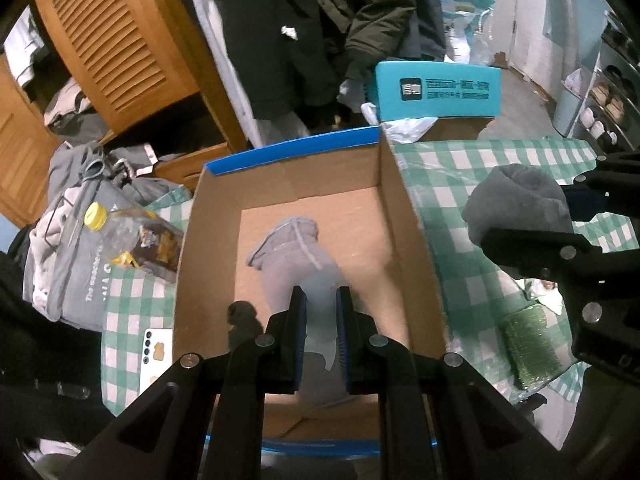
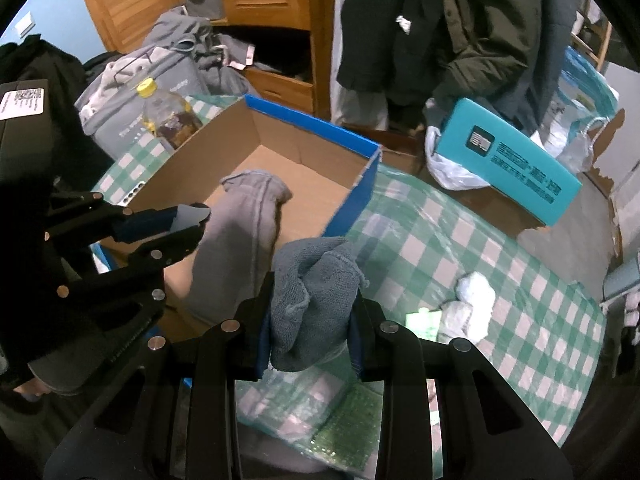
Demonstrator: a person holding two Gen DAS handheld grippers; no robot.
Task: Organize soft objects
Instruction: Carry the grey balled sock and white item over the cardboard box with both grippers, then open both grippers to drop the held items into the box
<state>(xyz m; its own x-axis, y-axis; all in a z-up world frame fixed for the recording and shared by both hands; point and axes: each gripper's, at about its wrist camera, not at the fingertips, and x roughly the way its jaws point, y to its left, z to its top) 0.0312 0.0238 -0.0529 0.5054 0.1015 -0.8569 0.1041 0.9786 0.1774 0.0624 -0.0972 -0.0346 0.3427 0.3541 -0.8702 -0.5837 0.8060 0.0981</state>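
A cardboard box (image 1: 404, 216) with a blue rim stands open on the checked tablecloth; it also shows in the right wrist view (image 2: 280, 128). My left gripper (image 1: 320, 312) is shut on a light grey sock (image 1: 288, 248) that hangs down into the box; the sock also shows in the right wrist view (image 2: 236, 232). My right gripper (image 2: 312, 320) is shut on a blue-grey rolled sock (image 2: 316, 280) above the table, right of the box. In the left wrist view this sock (image 1: 516, 208) sits between the right gripper's fingers (image 1: 536, 240).
White socks (image 2: 468, 304) and a green scrubbing pad (image 1: 528, 344) lie on the green checked tablecloth (image 2: 500, 280). A yellow-capped bottle (image 1: 132, 236), a phone (image 1: 158, 348) and grey clothes (image 1: 68, 256) sit left of the box. A teal box (image 2: 508, 160) and hanging coats stand behind.
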